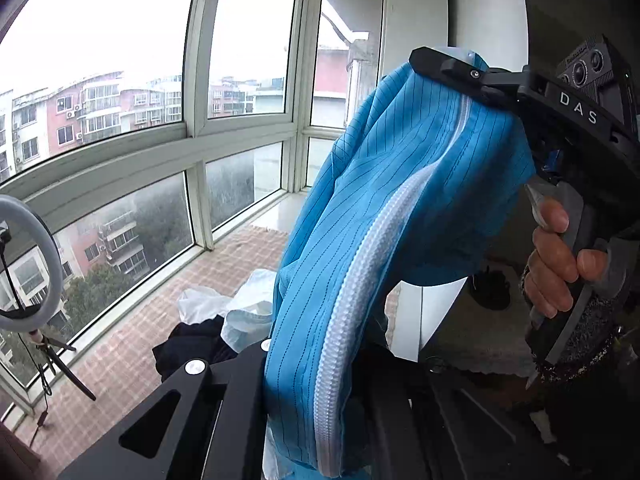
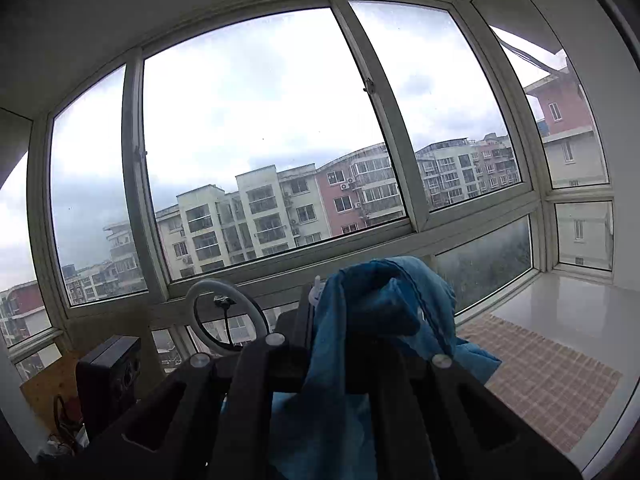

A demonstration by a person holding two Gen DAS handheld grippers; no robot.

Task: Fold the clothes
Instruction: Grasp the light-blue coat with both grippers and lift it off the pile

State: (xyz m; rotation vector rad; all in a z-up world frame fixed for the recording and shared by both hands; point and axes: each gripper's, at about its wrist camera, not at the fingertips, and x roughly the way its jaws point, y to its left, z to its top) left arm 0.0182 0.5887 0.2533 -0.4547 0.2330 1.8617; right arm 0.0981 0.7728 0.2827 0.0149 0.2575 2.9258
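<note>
A blue pinstriped garment (image 1: 384,200) with a white zipper (image 1: 360,280) hangs in the air between both grippers. My left gripper (image 1: 308,360) is shut on its lower part; the cloth hides the fingertips. In the left wrist view my right gripper (image 1: 452,68) is at the upper right, held by a hand (image 1: 556,256), and is shut on the garment's top edge. In the right wrist view the same blue garment (image 2: 376,320) bunches over my right gripper (image 2: 360,344) and drapes down between its fingers.
Large windows (image 1: 240,40) surround a balcony with a checked mat (image 1: 132,344) on the floor. A white and dark clothes pile (image 1: 212,320) lies on the mat. A ring light on a tripod (image 1: 28,260) stands at the left. A black box (image 2: 108,380) is at the lower left.
</note>
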